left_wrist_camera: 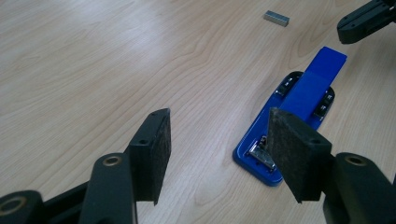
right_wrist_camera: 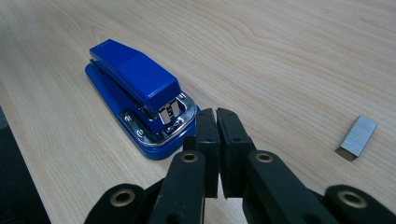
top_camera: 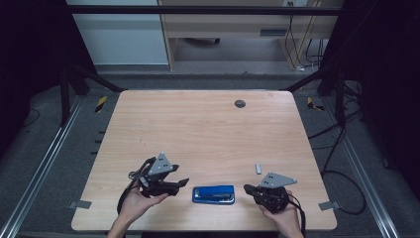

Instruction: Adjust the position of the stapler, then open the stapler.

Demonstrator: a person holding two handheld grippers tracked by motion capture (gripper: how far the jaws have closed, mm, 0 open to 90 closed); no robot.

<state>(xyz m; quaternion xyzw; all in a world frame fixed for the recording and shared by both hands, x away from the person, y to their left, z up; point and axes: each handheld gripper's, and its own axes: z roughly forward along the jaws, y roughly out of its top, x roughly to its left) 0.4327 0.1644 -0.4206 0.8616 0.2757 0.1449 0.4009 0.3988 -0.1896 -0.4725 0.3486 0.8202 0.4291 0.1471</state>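
A blue stapler lies flat near the table's front edge, between my two grippers. My left gripper hovers just left of it, open, nothing between its pads. In the left gripper view the stapler lies ahead to the right, partly behind the right pad. My right gripper sits just right of the stapler, shut on nothing. In the right gripper view its pads meet beside the stapler's metal end. A small grey block of staples lies beyond the right gripper; the block rests on bare wood.
The wooden table has a round grey cable port near its far edge. Metal frame rails run along both sides on the floor, and cables trail on the right. A desk stands beyond the table.
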